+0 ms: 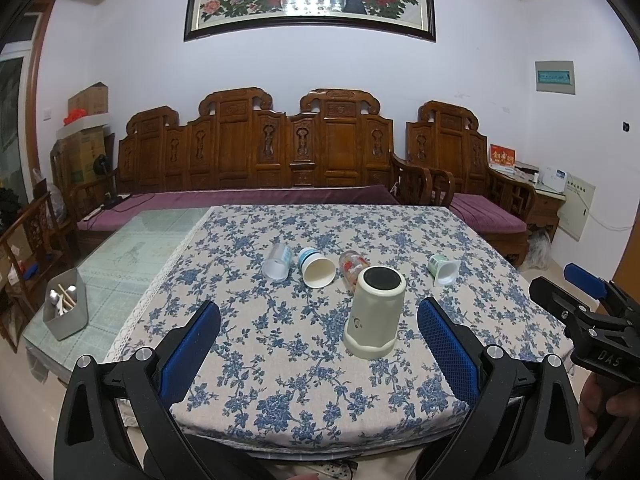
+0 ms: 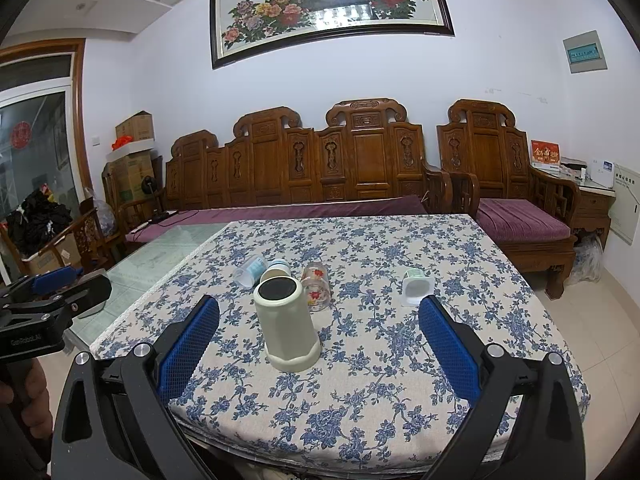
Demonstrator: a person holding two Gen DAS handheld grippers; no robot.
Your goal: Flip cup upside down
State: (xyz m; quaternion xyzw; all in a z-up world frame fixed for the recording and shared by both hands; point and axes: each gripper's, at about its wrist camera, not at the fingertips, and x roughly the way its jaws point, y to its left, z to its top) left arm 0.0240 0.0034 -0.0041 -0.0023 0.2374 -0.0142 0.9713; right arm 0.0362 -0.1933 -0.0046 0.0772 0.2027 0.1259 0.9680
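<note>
Big cup: the cream cup stands mouth-down on the counter, its dark round bottom up. It looks flipped already.
Where: near the middle, at about 1 o'clock from the left tongs.
Left tongs: wide apart, holding nothing.
Right tongs: wide apart too, nothing between them; the cup sits at 11 o'clock.
Still to do: four small cups lie on their sides behind it: a frosted cup, a paper cup, a flowered glass, a green cup. Maybe they are next; I cannot be sure.
Feel: smooth hard cup, soft flowery cloth, bumpy blue pads.
</note>
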